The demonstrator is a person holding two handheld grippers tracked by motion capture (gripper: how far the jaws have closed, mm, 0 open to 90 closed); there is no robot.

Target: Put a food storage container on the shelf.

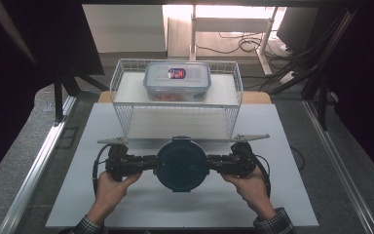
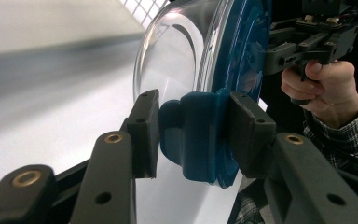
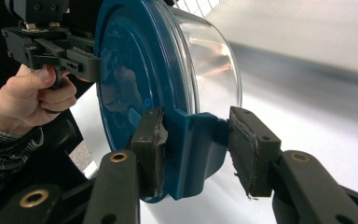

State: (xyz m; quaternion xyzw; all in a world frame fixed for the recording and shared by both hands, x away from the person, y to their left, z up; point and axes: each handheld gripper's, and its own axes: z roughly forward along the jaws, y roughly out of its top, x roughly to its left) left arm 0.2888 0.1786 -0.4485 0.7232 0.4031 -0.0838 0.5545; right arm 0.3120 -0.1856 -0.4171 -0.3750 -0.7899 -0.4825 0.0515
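Note:
A round clear container (image 1: 181,165) with a dark blue lid sits between my two grippers over the white board (image 1: 141,204). From the left, my left gripper (image 1: 154,163) is shut on the lid's blue side latch (image 2: 193,135), one pad on each face. From the right, my right gripper (image 1: 208,163) clamps the opposite latch (image 3: 196,144) the same way. The clear bowl (image 2: 177,51) faces the board and the lid (image 3: 130,70) faces up. Whether the container rests on the board I cannot tell. A hand holds each gripper.
Just beyond the container stands a white wire shelf (image 1: 233,90). On it rests a rectangular clear box (image 1: 177,80) with a latched lid and reddish contents. Metal rails (image 1: 39,161) line the table's sides. Cables (image 1: 246,44) lie on the floor beyond.

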